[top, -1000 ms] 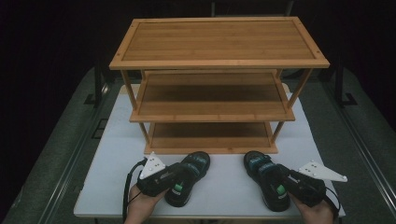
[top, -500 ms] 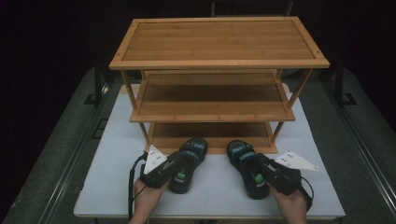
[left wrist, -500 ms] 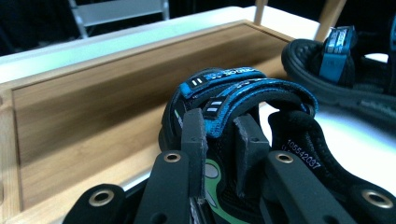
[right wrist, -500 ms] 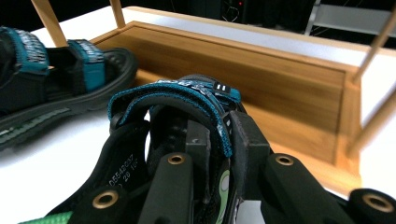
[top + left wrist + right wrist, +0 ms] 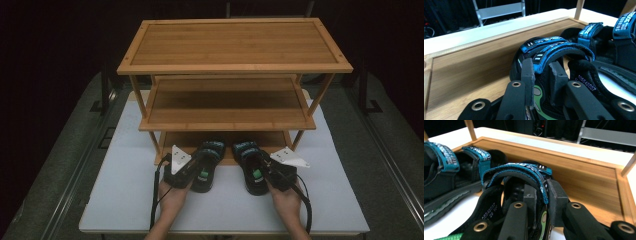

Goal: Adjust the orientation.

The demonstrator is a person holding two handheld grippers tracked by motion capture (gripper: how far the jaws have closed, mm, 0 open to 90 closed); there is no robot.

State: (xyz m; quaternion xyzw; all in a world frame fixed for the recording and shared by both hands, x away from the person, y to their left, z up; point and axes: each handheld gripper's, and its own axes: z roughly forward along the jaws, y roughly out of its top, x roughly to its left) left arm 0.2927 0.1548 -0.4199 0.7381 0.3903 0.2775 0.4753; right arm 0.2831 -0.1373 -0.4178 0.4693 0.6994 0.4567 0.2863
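Left tool point(image 5: 200, 169) is seen clenched on the blue strap of the left sandal point(image 5: 207, 159); in the left gripper view the two pads point(image 5: 527, 75) are pressed on either side of that strap point(image 5: 554, 51). Right tool point(image 5: 262, 167) is likewise clenched on the strap of the right sandal point(image 5: 248, 162), the strap point(image 5: 524, 173) being pinched between the pads point(image 5: 557, 195) in the right gripper view. The strap is judged to be chosen because it is the one thin, raised part that narrow jaws can pinch, so that the sole is left free to slide.

Both sandals are placed with toes at twelve o'clock, crossing the front lip of the bottom shelf point(image 5: 225, 140) of the wooden rack point(image 5: 235, 45), heels left over the white table point(image 5: 125, 175) at six o'clock. They are held side by side, near but apart, presumably so that they are stowed as a pair.

Compared with the earlier frames, both sandals have been carried toward twelve o'clock and drawn closer together; a second ago they lay well apart on the table, short of the shelf.
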